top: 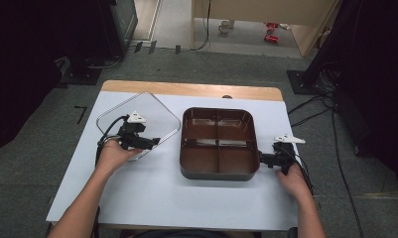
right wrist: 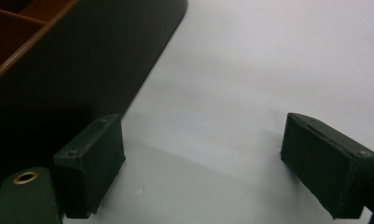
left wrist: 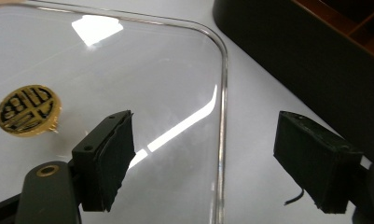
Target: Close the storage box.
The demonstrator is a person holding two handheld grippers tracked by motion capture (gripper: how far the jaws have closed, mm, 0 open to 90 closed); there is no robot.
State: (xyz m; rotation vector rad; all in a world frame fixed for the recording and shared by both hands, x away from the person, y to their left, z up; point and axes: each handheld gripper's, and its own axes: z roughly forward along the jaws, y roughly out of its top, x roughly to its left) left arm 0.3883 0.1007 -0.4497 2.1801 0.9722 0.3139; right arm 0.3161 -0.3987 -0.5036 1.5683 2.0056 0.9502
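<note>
Lid (top: 137, 121), clear and square with rounded corners, was laid flat on the white table (top: 152, 198) at the left, just beside the brown tray (top: 219, 143). A round gold sticker (left wrist: 28, 110) with dark lettering was seen on the lid in the left gripper view. The left gripper (top: 154, 142) was held low at the lid's near right corner, pointed toward the tray, with the left hand (top: 114, 153) behind it. Its jaws were set wide apart, one over the clear plastic and the other over the bare table past the lid's raised rim, so that the rim ran between them; neither pad was seen pressing on it. Nothing was gripped.

At the middle of the table the tray was seen, dark outside and brown inside, divided by a cross into four compartments, all bare.

At the right, the right gripper (top: 260, 159) was held close to the tray's near right corner, pointed at its outer wall, with the right hand (top: 293, 181) behind it. In the right gripper view its jaws were spread wide over the white surface; the left one stood just beside the dark wall, and whether it touched could not be told. Nothing was held between them. A cable was seen trailing from each gripper.
</note>
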